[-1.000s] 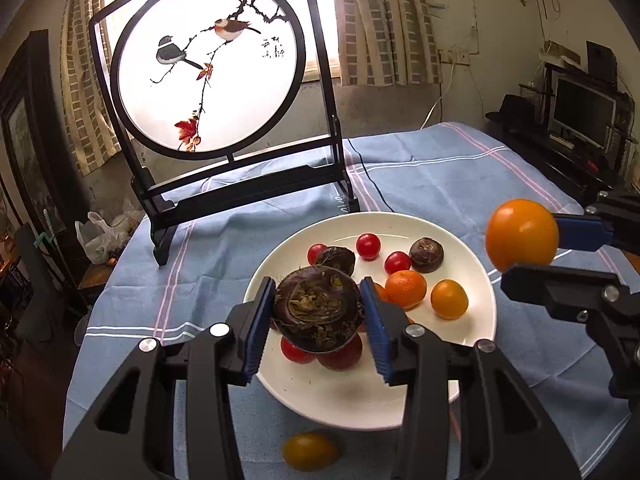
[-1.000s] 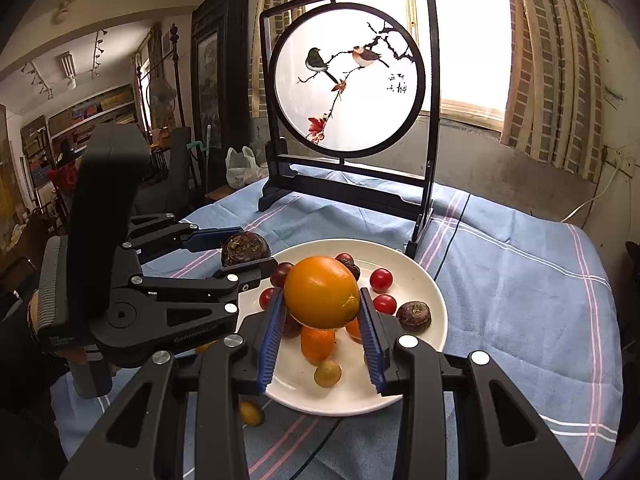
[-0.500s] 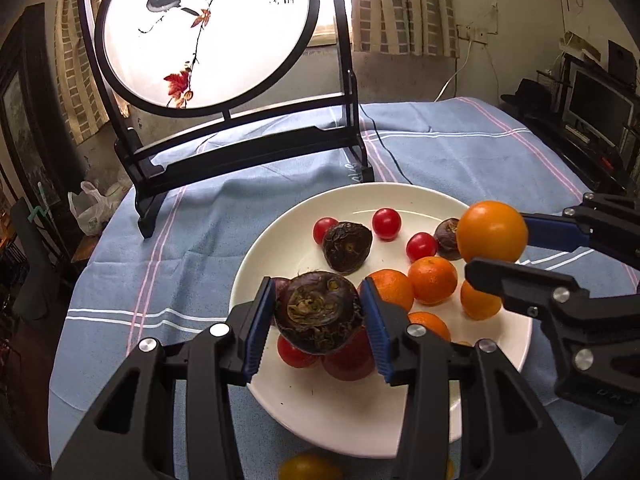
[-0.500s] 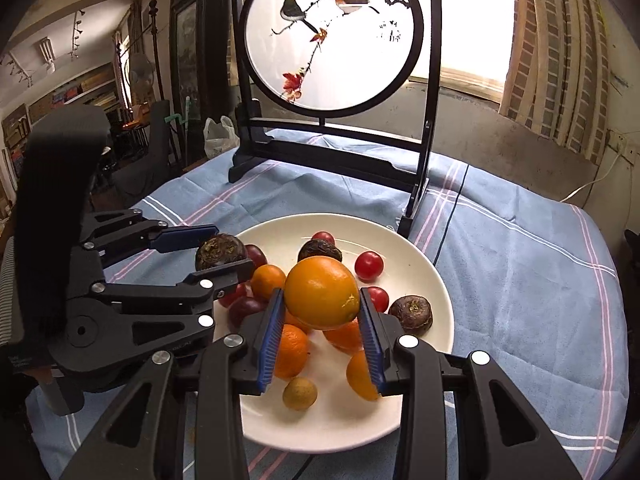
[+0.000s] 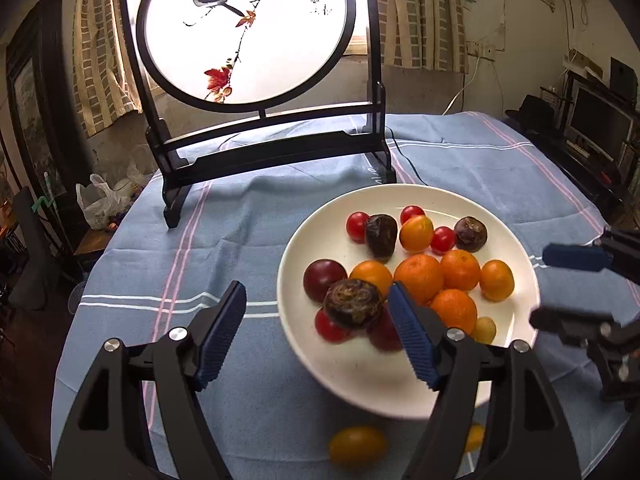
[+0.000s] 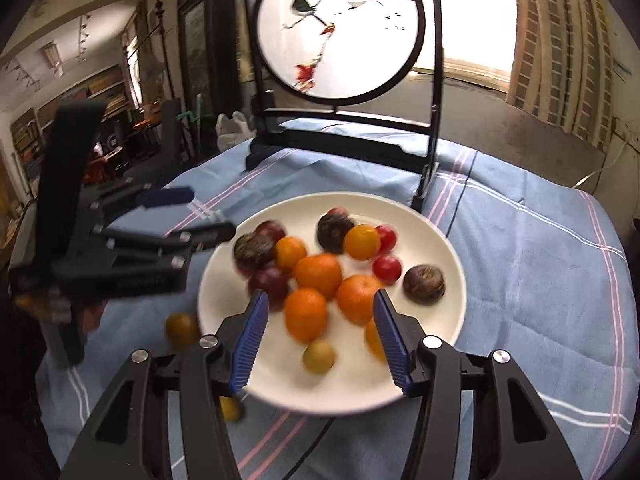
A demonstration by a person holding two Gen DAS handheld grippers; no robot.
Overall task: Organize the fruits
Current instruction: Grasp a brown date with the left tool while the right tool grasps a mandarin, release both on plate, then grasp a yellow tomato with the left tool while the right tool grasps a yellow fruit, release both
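Observation:
A white plate [image 5: 348, 376] on the blue cloth holds several oranges, cherry tomatoes and dark fruits; it also shows in the right wrist view [image 6: 436, 240]. My left gripper [image 5: 318, 336] is open; the brown wrinkled fruit [image 5: 353, 309] lies on the plate's pile between its jaws, nearer the right jaw. My right gripper [image 6: 320, 344] is open and empty over the plate's near edge, with oranges [image 6: 319, 275] just beyond it. Each gripper is in the other's view, the right one [image 5: 576, 288] and the left one [image 6: 176, 220]. That view is blurred.
A round bird-painted screen on a black stand [image 5: 256, 36] stands behind the plate. A yellow tomato [image 5: 357, 444] and another small one [image 5: 474, 436] lie on the cloth in front of the plate. A black cable [image 5: 408, 164] runs past the stand.
Both grippers have opened. The left let the brown fruit go onto the pile; the right let the big orange go onto the plate. Both have drawn back a little.

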